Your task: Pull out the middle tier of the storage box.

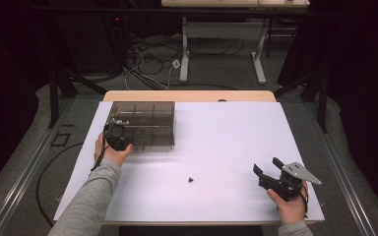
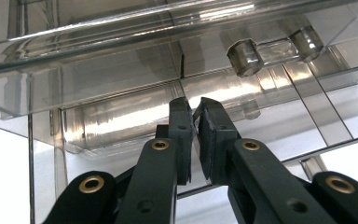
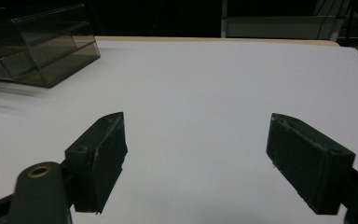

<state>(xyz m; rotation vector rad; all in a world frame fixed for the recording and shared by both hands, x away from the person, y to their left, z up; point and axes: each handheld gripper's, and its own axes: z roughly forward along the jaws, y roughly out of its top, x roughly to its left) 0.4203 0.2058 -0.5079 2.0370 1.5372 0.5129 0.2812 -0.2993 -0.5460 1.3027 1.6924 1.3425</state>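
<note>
Left hand-held gripper (image 1: 116,133) sits left of centre in the high view, at the front-left corner of the smoky transparent plastic compartment box (image 1: 145,118). In the left gripper view its jaws are pinched nearly together at frame centre, on a thin clear edge at the front of the box (image 2: 121,70); looks like it grips that edge, contact itself is hard to resolve through the reflections. A clear cylindrical hinge/latch piece (image 2: 270,46) sits upper right in that view. The box rests on the white surface (image 1: 226,132) in the upper-left part of the sheet, with dividers visible inside. Right hand-held gripper (image 1: 268,170) is at lower right of the high view, held just above the surface, well apart from the box; its jaws are spread wide with nothing between them, confirmed in the right gripper view (image 3: 193,161). Small dark object (image 1: 190,179) lies on the surface at lower centre, between the two grippers, touching neither.
</note>
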